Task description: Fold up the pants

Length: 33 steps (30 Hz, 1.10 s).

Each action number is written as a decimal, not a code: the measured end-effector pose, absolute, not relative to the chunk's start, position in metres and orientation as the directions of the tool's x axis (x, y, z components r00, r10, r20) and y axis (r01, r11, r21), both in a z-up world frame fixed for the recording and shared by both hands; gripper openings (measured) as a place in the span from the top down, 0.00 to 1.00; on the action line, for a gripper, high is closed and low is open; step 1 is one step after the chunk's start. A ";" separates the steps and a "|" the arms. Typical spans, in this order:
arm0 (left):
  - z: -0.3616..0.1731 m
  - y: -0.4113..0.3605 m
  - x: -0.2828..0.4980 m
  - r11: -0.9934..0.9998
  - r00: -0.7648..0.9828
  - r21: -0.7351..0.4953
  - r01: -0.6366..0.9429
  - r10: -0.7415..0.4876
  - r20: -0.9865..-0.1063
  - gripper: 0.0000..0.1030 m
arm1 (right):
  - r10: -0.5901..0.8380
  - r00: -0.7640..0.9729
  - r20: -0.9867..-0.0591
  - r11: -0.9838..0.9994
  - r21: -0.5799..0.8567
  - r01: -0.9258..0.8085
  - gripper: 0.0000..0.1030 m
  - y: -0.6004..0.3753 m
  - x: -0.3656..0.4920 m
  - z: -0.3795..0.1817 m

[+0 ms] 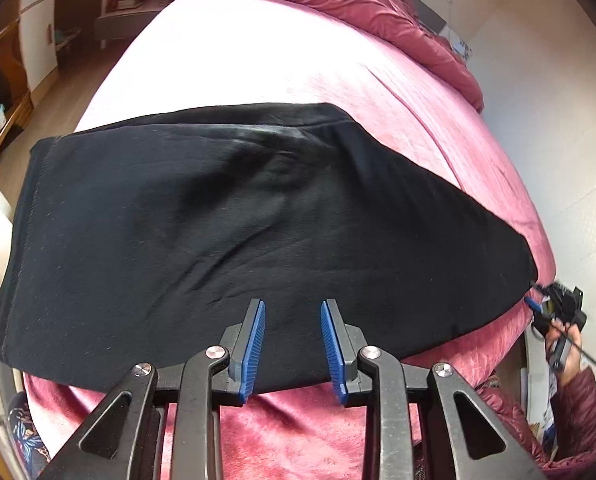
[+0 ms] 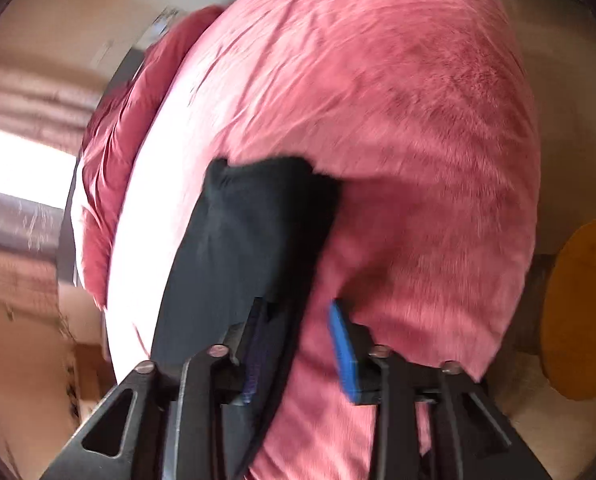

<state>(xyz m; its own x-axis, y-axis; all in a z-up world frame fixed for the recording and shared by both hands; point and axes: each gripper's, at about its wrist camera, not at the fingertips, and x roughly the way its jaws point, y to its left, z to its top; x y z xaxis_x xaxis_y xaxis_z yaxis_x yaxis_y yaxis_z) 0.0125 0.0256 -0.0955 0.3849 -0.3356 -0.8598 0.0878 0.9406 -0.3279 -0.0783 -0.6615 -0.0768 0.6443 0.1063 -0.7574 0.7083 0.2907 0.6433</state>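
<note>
Bed (image 1: pixel 282 56) with a pink cover fills both views. Pants (image 1: pixel 234 216), black and folded, lie flat across its near edge. Left gripper (image 1: pixel 293 312) hovers over their near hem, its blue pads apart and empty. Right gripper (image 2: pixel 298 312) sits at the pants' right end, jaws apart, fabric lying between them unclamped.

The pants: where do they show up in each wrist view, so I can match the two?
Left wrist: pants spread across the middle, beyond the open left gripper.
Right wrist: pants lower centre-left, an edge between the open right gripper fingers.
Shared landmark: pink bedspread.
</note>
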 end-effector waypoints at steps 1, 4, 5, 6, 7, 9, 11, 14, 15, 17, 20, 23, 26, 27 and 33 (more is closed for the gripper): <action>-0.096 0.022 0.014 0.943 0.378 -0.320 0.092 -0.331 -0.865 0.71 | 0.102 0.650 -0.753 0.278 0.649 0.708 0.61 -0.665 -0.077 -0.080; -0.102 0.011 0.023 0.944 0.354 -0.313 0.101 -0.328 -0.876 0.71 | 0.090 0.675 -0.732 0.258 0.672 0.694 0.61 -0.683 -0.074 -0.085; -0.104 0.007 0.026 0.943 0.342 -0.314 0.108 -0.332 -0.879 0.71 | 0.087 0.680 -0.728 0.251 0.677 0.692 0.61 -0.688 -0.070 -0.087; -0.105 0.006 0.027 0.943 0.328 -0.314 0.114 -0.334 -0.884 0.71 | 0.085 0.683 -0.726 0.246 0.679 0.691 0.61 -0.692 -0.067 -0.088; -0.106 0.003 0.029 0.944 0.318 -0.310 0.116 -0.330 -0.889 0.71 | 0.081 0.682 -0.727 0.246 0.678 0.693 0.61 -0.695 -0.060 -0.088; -0.110 -0.002 0.036 0.944 0.306 -0.306 0.122 -0.329 -0.894 0.71 | 0.074 0.676 -0.733 0.259 0.669 0.697 0.61 -0.695 -0.054 -0.084; -0.110 -0.005 0.040 0.945 0.297 -0.302 0.130 -0.327 -0.897 0.70 | 0.070 0.653 -0.754 0.297 0.641 0.708 0.77 -0.692 -0.045 -0.077; -0.108 -0.006 0.046 0.942 0.292 -0.311 0.131 -0.336 -0.895 0.70 | 0.040 0.642 -0.766 0.404 0.600 0.691 0.82 -0.689 -0.030 -0.053; -0.108 -0.005 0.049 0.940 0.294 -0.316 0.126 -0.339 -0.894 0.70 | 0.038 0.653 -0.757 0.436 0.600 0.671 0.82 -0.685 -0.027 -0.040; -0.107 -0.002 0.053 0.934 0.295 -0.340 0.111 -0.358 -0.886 0.70 | 0.051 0.687 -0.725 0.485 0.619 0.618 0.82 -0.678 -0.023 -0.018; -0.108 0.003 0.061 0.923 0.279 -0.378 0.077 -0.384 -0.880 0.70 | 0.080 0.725 -0.684 0.582 0.623 0.523 0.82 -0.655 -0.013 0.022; -0.107 0.004 0.066 0.905 0.276 -0.420 0.059 -0.419 -0.865 0.70 | 0.123 0.746 -0.654 0.667 0.611 0.426 0.82 -0.623 -0.003 0.057; -0.107 0.002 0.067 0.890 0.281 -0.452 0.054 -0.448 -0.849 0.70 | 0.188 0.752 -0.632 0.725 0.605 0.327 0.82 -0.583 0.000 0.080; -0.106 0.000 0.067 0.887 0.282 -0.458 0.053 -0.454 -0.846 0.70 | 0.211 0.749 -0.628 0.740 0.603 0.297 0.82 -0.569 0.004 0.084; -0.106 -0.001 0.065 0.845 0.287 -0.533 0.039 -0.520 -0.804 0.70 | 0.369 0.664 -0.651 0.807 0.579 0.119 0.82 -0.465 0.029 0.084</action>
<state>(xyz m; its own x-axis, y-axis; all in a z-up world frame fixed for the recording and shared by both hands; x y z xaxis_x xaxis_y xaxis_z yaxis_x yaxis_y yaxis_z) 0.0649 -0.0012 -0.1064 0.2866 -0.5204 -0.8044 0.0385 0.8452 -0.5331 0.0288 -0.4653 0.0836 0.6638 0.3688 -0.6506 0.1188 0.8069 0.5786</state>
